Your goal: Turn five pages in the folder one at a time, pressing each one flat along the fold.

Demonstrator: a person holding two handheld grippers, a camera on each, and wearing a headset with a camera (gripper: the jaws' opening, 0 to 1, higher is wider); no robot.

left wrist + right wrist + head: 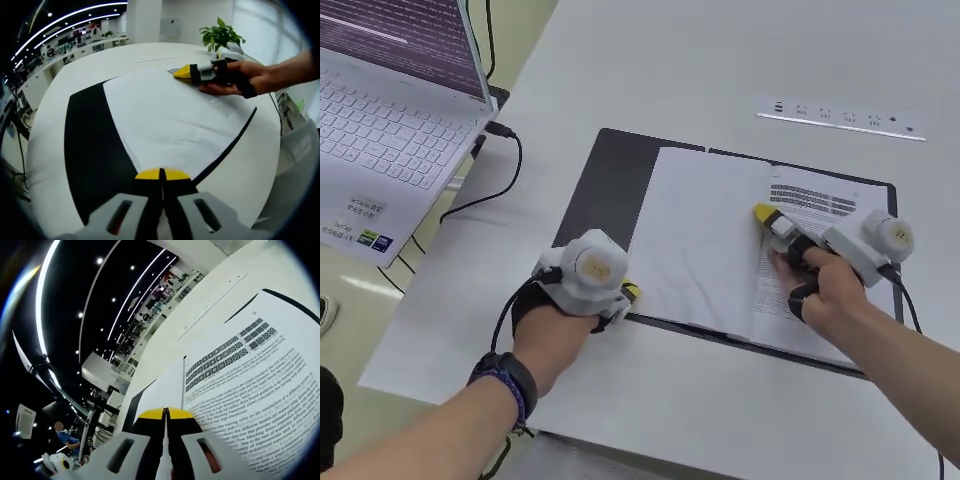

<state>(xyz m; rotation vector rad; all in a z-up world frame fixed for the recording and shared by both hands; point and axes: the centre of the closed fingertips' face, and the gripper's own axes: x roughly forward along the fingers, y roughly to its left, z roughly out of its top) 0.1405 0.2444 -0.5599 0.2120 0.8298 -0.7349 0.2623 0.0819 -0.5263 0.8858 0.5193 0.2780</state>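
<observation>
Folder (610, 185) lies open on the white desk (650, 60), toward its near edge. The black cover shows at the left, a blank white leaf (695, 240) spreads across the middle, and a printed page (825, 205) lies to the right of the fold. Left claw (628, 293) sits at the folder's near-left corner, by the desk's near edge; in the left gripper view its yellow tips are pressed together above the black cover and the leaf's corner. Right claw (765, 214) points at the fold, where the leaf meets the printed page, toward the folder's far side. Its tips are likewise closed tight against each other, and the hand (825, 285) holding it rests on the printed text. A laptop (390, 110) stands open beyond the desk's left edge, and a socket strip (840, 117) is set flush toward the far edge.
</observation>
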